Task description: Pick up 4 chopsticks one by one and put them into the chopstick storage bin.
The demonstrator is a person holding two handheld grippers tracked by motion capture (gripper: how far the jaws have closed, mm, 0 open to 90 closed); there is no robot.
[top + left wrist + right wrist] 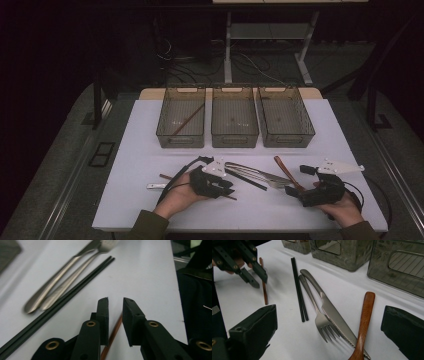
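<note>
High view: three bins (235, 123) counted at 12 o'clock. Left gripper (115, 302), jaws narrow, is straddled over one brown chopstick (113, 333). Right gripper (329, 322) is spread wide around the wooden handle (364, 320); fork (318, 312), knife (329, 307), two black chopsticks (299, 290) are resolved in right gripper view.

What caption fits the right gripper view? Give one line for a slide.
Open right gripper frames a metal fork, knife and wooden handle beside black chopsticks.

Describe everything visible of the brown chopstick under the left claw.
The brown chopstick is a thin, straight, reddish-brown stick, wood by its look. It lies flat on the white table, apart from the pair of black chopsticks. The left claw hovers open above it, jaws straddling the stick with a gap on each side; whether they touch it is unclear.
</note>
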